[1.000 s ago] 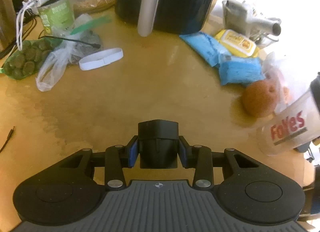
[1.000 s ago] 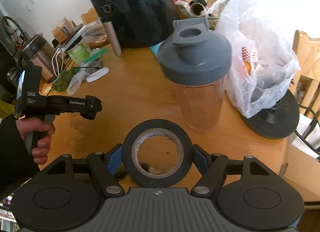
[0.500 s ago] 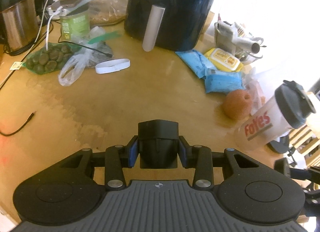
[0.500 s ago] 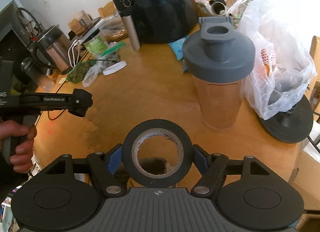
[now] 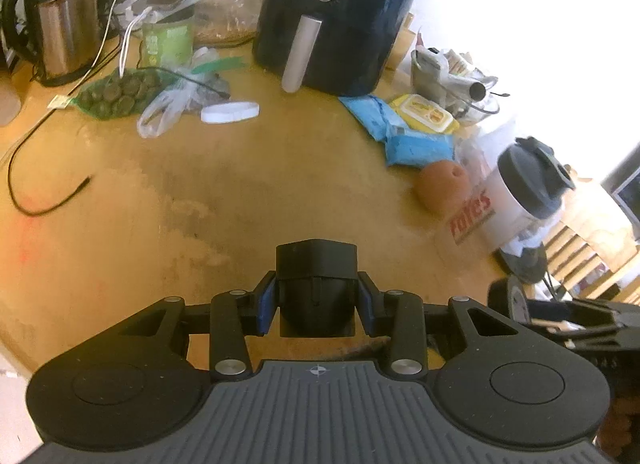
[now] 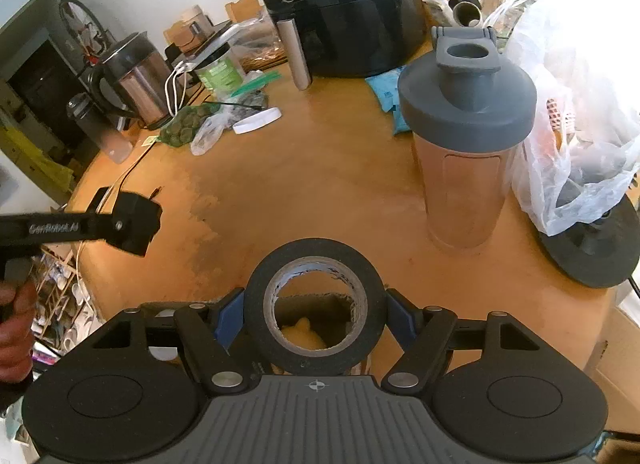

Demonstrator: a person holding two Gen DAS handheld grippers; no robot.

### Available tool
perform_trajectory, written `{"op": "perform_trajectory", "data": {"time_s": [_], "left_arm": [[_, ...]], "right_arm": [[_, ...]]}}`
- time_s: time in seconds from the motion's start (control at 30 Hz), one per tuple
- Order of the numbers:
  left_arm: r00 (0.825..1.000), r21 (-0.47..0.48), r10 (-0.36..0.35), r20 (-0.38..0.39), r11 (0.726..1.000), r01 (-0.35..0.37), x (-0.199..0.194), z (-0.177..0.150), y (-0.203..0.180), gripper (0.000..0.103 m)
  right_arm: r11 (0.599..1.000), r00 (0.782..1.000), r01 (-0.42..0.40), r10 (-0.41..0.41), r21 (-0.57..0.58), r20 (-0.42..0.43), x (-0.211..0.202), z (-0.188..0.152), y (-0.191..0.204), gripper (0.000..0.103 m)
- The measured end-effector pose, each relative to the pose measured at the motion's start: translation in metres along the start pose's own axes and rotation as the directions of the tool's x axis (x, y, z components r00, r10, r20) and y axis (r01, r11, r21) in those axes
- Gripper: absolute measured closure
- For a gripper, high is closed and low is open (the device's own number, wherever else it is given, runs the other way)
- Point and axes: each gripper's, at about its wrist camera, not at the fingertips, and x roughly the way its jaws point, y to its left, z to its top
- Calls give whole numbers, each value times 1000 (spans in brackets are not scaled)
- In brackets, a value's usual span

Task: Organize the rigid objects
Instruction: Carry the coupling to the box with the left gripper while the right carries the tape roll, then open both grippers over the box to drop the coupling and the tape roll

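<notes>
Over the table's [image 6: 320, 168] near edge, the right gripper [image 6: 316, 312] pinches a light, stiff tape roll [image 6: 256, 304] across its rim, while the left gripper [image 5: 316, 300] clamps what looks like a hard black block [image 5: 316, 288].

black tape roll [image 6: 316, 306], grey-lidded shaker [image 6: 466, 136], yellow-brown table [image 5: 280, 184], blue-padded tongs [image 5: 316, 300]

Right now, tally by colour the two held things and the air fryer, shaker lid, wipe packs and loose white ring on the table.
Black: 3, the block in the left gripper, the tape roll in the right gripper, the air fryer
Grey: 1, shaker lid
Blue: 2, wipe packs
Yellow: 1, wipe pack
White: 1, ring
Total: 8
</notes>
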Motion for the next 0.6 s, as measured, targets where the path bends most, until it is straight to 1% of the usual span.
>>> {"op": "perform_trajectory", "data": {"time_s": [0.4, 0.6], "left_arm": [[999, -90, 15, -34, 996, -18, -24, -52, -1, 64], [996, -125, 45, -74, 991, -54, -26, -76, 1, 63]], "right_arm": [[999, 999, -38, 38, -35, -15, -7, -11, 3, 28], [997, 998, -58, 57, -56, -26, -8, -19, 8, 28]]}}
